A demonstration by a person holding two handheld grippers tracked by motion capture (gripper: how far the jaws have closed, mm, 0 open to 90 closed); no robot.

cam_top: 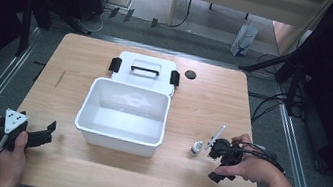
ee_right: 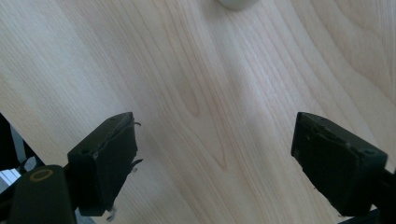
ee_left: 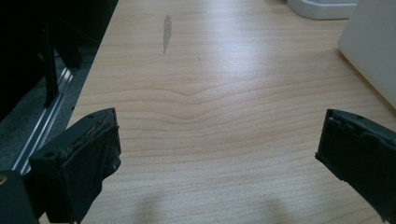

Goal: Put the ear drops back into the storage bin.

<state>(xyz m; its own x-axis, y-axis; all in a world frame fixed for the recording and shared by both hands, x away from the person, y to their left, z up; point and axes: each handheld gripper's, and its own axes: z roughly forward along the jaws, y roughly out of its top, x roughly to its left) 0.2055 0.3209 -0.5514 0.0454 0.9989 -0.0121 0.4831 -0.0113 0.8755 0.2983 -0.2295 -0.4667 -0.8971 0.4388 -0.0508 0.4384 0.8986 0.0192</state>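
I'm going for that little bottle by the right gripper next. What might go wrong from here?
The small bottle stands upright, narrow and close to the right gripper, whose jaws are open and empty; a sideways approach may tip it. A thin white stick lies just beside it, so the jaws might catch that instead. The open white box sits close by on the bottle's other side, so a knocked bottle could roll against it.

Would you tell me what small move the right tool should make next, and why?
Probably ease the right tool left around the small bottle: its jaws stand open and empty, and the bottle stands upright just beside it, outside the open white box.
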